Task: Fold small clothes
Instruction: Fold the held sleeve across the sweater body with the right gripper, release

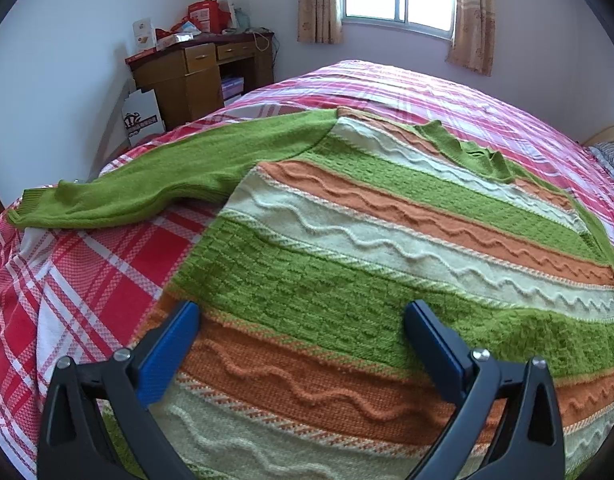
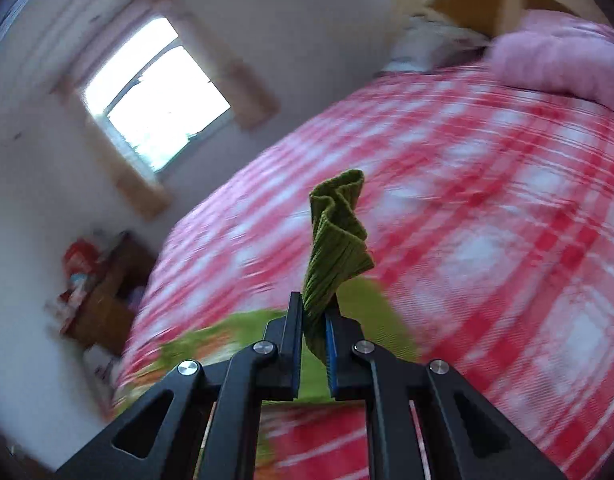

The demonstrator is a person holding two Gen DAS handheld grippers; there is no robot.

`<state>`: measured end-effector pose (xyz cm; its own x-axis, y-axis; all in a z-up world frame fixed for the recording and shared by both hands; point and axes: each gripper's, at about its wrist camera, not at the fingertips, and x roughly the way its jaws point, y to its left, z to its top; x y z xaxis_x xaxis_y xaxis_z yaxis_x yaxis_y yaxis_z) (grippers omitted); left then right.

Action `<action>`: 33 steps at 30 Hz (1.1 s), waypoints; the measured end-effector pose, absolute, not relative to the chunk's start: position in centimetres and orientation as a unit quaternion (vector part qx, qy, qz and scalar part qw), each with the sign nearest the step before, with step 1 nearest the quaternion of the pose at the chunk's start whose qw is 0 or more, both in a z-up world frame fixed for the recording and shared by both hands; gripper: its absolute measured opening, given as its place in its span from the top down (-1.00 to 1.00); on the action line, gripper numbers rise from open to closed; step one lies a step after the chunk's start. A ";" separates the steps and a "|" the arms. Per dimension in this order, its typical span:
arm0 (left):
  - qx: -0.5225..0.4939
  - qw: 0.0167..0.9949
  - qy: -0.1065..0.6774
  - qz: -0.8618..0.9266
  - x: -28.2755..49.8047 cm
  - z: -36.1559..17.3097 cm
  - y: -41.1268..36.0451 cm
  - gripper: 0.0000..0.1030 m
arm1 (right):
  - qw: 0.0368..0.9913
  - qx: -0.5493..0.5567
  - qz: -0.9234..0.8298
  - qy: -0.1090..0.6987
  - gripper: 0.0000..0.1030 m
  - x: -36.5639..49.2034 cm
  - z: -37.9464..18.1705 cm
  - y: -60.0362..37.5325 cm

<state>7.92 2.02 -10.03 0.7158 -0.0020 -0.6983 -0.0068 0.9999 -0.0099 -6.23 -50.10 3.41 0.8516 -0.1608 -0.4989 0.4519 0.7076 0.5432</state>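
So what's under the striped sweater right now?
The red plaid bedspread shows all around the striped sweater, which lies flat on it. Anything beneath the knit itself is covered.

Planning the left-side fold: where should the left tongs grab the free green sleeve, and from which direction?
Take the ribbed cuff, the sleeve end lying flat and outstretched on the plaid bedcover. Probably come in from beyond the cuff, along the sleeve's length, so one finger can slide under the thin edge. The left tongs are open over the sweater body; the right tongs already pinch a ribbed green cuff.
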 end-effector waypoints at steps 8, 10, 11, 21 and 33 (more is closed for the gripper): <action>-0.017 0.930 0.367 -0.018 7.4 -9.9 2.6 -1.00 | 0.913 0.327 -0.004 0.243 0.82 4.4 4.6 -36.3; -0.021 0.930 0.365 -0.025 7.3 -9.9 2.8 -1.00 | 0.907 0.329 0.040 0.261 0.82 7.3 3.4 -32.6; -0.024 0.931 0.364 -0.028 7.3 -9.9 3.0 -1.00 | 0.904 0.327 0.059 0.270 0.82 8.6 2.7 -31.0; -0.068 0.934 0.346 -0.057 7.1 -9.7 4.0 -1.00 | 0.873 0.277 0.171 0.363 0.82 18.0 -6.1 -20.3; -0.070 0.934 0.346 -0.050 7.0 -9.6 4.1 -1.00 | 0.815 0.293 0.287 0.410 0.75 23.9 -11.1 -17.0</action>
